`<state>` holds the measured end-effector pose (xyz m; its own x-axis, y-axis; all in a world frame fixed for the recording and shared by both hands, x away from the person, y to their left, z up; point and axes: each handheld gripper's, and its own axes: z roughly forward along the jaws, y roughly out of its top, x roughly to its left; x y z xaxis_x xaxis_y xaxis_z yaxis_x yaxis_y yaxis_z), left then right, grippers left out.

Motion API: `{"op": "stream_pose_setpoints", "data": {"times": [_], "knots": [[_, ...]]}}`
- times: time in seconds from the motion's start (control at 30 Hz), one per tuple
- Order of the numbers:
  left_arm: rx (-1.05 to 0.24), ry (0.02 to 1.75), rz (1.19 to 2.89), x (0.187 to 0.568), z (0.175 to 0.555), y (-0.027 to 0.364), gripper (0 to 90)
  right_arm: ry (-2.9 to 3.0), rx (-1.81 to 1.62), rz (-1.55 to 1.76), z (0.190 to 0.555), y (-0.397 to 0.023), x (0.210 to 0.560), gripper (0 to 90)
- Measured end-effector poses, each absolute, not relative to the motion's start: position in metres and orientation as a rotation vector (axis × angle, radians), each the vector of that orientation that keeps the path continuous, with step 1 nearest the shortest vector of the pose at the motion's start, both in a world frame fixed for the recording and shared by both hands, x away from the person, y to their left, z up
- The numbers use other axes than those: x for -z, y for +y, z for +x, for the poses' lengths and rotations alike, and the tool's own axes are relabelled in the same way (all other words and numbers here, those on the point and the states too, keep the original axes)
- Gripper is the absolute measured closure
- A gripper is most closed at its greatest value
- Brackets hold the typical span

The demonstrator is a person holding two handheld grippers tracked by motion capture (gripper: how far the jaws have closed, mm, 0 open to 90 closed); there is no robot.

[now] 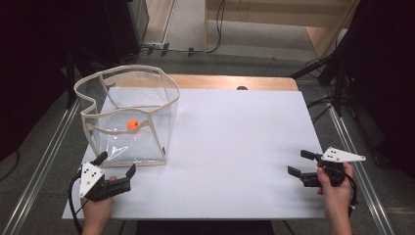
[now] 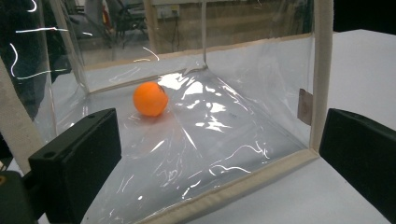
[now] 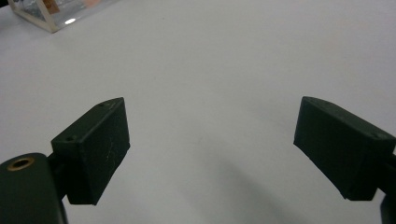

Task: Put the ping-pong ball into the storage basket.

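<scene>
- High view: we see a clear plastic bin with cream fabric edging standing at the far left of the white table, and an orange ball lying on its floor. Our left gripper sits just in front of the bin's near wall, jaws spread wide and holding nothing. Our right gripper rests well apart at the table's right edge, also wide open and empty.
- Left gripper view: looking between our two black jaws, we face the bin's near lower edge, close ahead. The ball is inside, behind the clear wall, toward the back of the floor and touching neither jaw. The wall stands between jaws and ball, so we judge the reach would have to go over the rim.
- Right gripper view: our jaws stand far apart over bare table, with a corner of the bin at the top left, far off.
- Progress, as we judge it: the work looks barely begun. The ball is untouched in the bin; approaching over the rim, gripping and lifting are all left to do.
</scene>
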<state>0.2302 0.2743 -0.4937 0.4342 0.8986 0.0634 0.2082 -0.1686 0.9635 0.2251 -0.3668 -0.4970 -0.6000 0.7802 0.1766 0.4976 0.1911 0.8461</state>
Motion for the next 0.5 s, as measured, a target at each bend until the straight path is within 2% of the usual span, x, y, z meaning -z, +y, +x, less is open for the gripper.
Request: {"op": "stream_pose_setpoints", "data": {"times": [0.5], "knots": [[-0.834,0.981,1.652,0.4938,0.2297,0.2739,0.0,2.11,-1.423,1.223,0.2214,-0.3739,0.5044,8.8]]}}
